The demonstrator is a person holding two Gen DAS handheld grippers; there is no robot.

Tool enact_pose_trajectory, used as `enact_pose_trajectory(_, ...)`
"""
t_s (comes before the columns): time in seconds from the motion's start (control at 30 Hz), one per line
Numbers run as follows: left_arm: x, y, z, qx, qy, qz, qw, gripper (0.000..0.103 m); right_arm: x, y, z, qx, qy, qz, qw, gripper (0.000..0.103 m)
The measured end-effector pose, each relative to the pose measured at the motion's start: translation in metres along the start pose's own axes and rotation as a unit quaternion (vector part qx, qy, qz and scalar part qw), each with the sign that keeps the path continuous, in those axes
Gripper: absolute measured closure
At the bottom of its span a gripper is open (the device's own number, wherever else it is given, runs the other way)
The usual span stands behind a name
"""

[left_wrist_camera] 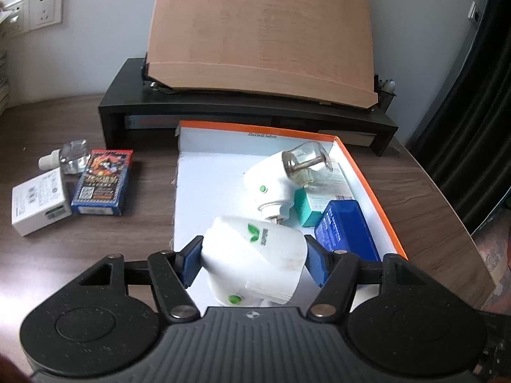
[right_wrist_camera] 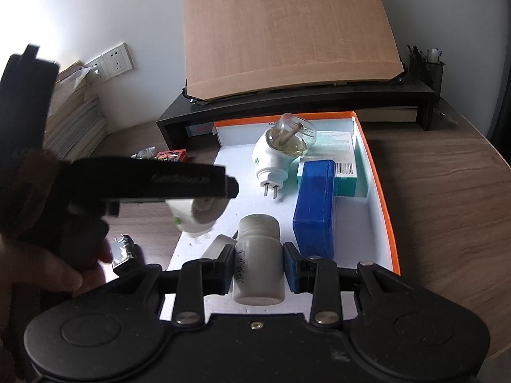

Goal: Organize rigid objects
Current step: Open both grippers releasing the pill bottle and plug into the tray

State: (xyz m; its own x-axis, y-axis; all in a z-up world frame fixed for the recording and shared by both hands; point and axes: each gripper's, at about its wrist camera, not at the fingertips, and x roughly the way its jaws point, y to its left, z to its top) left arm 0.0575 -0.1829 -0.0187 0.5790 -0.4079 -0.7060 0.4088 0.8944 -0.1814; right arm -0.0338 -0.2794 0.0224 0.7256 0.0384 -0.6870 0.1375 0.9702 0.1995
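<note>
My left gripper is shut on a white plug-in vaporizer with a green leaf logo, held over the near left part of the orange-rimmed white box. In the right wrist view it hangs under the left tool. My right gripper is shut on a grey-white pill bottle over the box's near end. Inside the box lie another white vaporizer with a glass bottle, a teal carton and a blue case.
On the wooden desk left of the box lie a white carton, a colourful card box and a small clear bottle. A black monitor riser with a tilted wooden board stands behind the box. Paper stacks lean at the left wall.
</note>
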Motion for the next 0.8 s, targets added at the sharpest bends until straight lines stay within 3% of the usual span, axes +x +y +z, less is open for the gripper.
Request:
enact_pose_trajectory(0.1, 0.005, -0.003, 0.004, 0.003, 0.002, -0.002, 1.0, 0.045, 0.001, -0.003, 0.0, 0.005, 0.002, -0.003, 1.0, 0.062)
enact_pose_trajectory(0.37, 0.012, -0.012, 0.009, 0.01, 0.007, -0.034, 0.9993, 0.045, 0.003, -0.005, -0.002, 0.008, 0.007, -0.004, 1.0, 0.06)
enact_pose_trajectory(0.43, 0.009, -0.016, 0.008, 0.014, 0.003, -0.04, 0.9991, 0.044, 0.0, -0.003, -0.002, 0.004, 0.001, -0.006, 1.0, 0.05)
enact_pose_trajectory(0.57, -0.001, -0.016, 0.007, 0.012, -0.007, -0.047, 0.9988, 0.042, -0.006, 0.0, -0.003, -0.003, -0.009, -0.008, 1.0, 0.047)
enact_pose_trajectory(0.67, -0.008, -0.009, 0.006, 0.005, -0.009, -0.041, 0.9991, 0.039, -0.013, 0.002, -0.003, -0.007, -0.021, -0.011, 1.0, 0.038)
enact_pose_trajectory(0.8, -0.016, 0.002, 0.004, -0.01, -0.01, -0.027, 0.9995, 0.038, -0.021, 0.007, -0.003, -0.014, -0.034, -0.009, 0.999, 0.036)
